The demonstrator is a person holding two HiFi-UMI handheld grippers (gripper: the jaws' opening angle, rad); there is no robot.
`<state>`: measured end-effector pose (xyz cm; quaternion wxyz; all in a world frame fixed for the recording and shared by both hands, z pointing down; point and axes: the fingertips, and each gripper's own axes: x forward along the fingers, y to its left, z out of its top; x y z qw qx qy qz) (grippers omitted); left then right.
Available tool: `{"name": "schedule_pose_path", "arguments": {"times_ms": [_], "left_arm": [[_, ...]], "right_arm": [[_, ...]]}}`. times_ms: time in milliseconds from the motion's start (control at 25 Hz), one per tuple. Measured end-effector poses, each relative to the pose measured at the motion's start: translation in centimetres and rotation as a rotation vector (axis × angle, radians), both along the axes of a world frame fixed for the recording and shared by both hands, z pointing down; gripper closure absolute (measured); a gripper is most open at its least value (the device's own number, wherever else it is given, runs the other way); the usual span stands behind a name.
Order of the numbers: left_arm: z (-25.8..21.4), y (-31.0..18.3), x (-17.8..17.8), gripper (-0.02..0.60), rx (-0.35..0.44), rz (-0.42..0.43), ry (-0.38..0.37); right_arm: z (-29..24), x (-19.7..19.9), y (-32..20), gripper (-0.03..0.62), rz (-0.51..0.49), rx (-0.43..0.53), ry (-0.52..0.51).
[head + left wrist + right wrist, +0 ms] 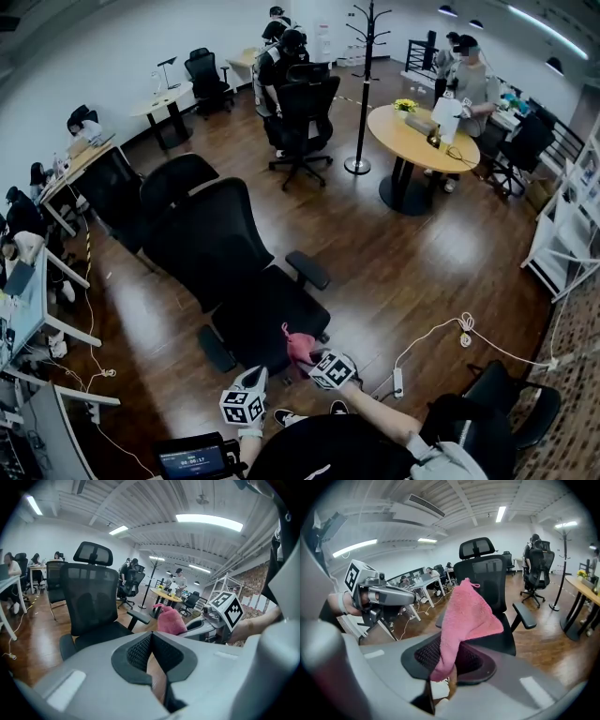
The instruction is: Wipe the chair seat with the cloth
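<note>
A black mesh office chair stands in front of me, its seat (267,314) low and its backrest (211,244) behind. My right gripper (311,356) is shut on a pink cloth (298,345), which hangs over the seat's front right corner. In the right gripper view the cloth (468,616) stands up out of the gripper (449,658), and the chair (485,581) is just behind it. My left gripper (253,380) hovers off the seat's front edge, shut on nothing (151,637). The left gripper view shows the seat (101,632), the cloth (171,620) and the right gripper (206,623).
A second black chair (169,187) stands behind the first. A round wooden table (422,141), a coat stand (361,94) and people are at the back. Desks (56,281) line the left. A power strip (397,381) with cables lies on the floor at right, near another chair (511,398).
</note>
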<state>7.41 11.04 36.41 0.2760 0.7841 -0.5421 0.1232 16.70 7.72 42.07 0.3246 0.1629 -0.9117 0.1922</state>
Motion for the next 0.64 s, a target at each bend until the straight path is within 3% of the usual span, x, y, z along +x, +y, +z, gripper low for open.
{"name": "schedule_pose_path", "arguments": {"times_ms": [640], "left_arm": [[0.6,1.2,-0.8,0.591,-0.019,-0.009,-0.002]], "right_arm": [[0.6,-0.4,0.1,0.520,0.013,-0.019,-0.006]]}}
